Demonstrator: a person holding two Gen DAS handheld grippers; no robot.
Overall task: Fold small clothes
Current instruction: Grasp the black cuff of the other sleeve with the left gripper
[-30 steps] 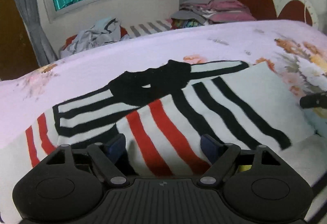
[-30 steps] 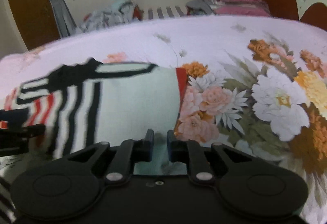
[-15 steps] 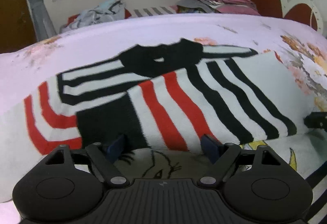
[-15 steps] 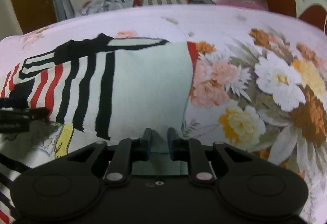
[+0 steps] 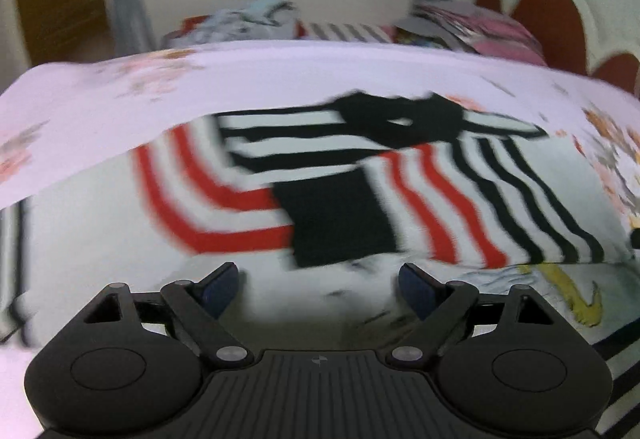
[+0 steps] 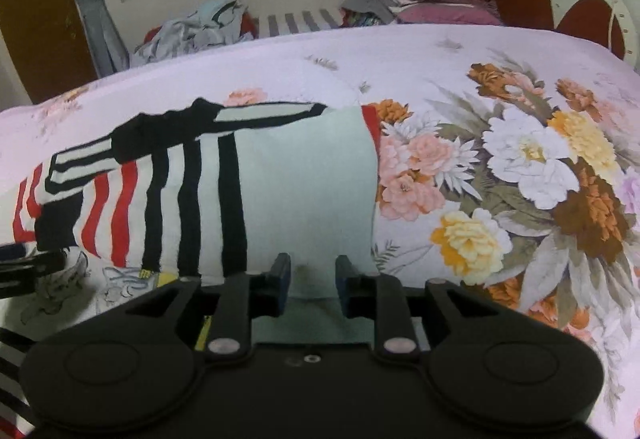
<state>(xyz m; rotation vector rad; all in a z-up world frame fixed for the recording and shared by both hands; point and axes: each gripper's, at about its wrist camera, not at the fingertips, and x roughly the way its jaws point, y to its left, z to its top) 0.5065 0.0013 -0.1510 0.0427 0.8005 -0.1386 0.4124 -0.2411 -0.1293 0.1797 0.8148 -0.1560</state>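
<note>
Here both grippers tilt down over the striped shirt [image 6: 168,199] lying partly folded on the flowered bed [image 6: 400,63]. The left gripper [image 5: 318,285] gapes, opening, nothing pinched. The right gripper [image 6: 308,281] is opening over the pale hem. Only its view shows the bouquet print [image 6: 520,179].

Left wrist view is smeared with motion blur, so the striped shirt [image 5: 360,179] has fuzzy stripe edges and the printed drawing [image 5: 560,291] near its hem can't be made out. Shirt's lower part is hidden behind the left gripper [image 5: 320,289] body and cut off at the frame edges. In the right wrist view the other gripper [image 6: 28,267] is cropped at the left edge, jaws unreadable.
</note>
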